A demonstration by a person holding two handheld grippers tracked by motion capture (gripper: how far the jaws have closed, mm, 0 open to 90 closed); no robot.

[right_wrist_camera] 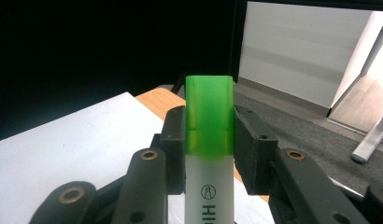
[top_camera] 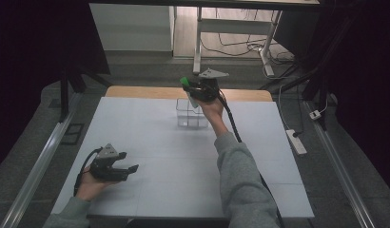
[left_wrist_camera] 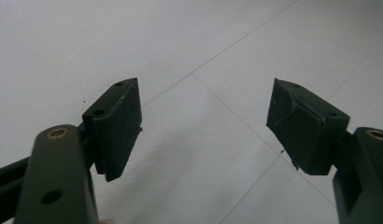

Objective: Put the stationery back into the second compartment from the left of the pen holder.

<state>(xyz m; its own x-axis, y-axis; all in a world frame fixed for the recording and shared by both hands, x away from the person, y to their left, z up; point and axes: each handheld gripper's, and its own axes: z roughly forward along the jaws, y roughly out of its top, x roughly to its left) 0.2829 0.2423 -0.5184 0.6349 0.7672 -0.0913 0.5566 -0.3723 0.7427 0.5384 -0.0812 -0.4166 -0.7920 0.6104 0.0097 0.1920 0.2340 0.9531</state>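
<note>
My right gripper [top_camera: 189, 88] is raised above the far middle of the table and is shut on a highlighter [right_wrist_camera: 209, 154] with a translucent green cap and a whitish barrel with black lettering. In the high view the green cap [top_camera: 184, 81] sticks out past the jaws to the left. Just below it a clear plastic box [top_camera: 191, 114] stands on the white table top [top_camera: 150, 142]. My left gripper [top_camera: 129, 169] rests low at the near left, jaws wide open with nothing between them. Its dark pads [left_wrist_camera: 118, 126] frame bare white table [left_wrist_camera: 199, 140].
A strip of wooden table edge [top_camera: 136, 91] shows beyond the white sheet. A power strip [top_camera: 296, 141] and cables lie on the floor at the right. A metal rail [top_camera: 38, 166] runs along the left side. Desk legs [top_camera: 198, 42] stand behind.
</note>
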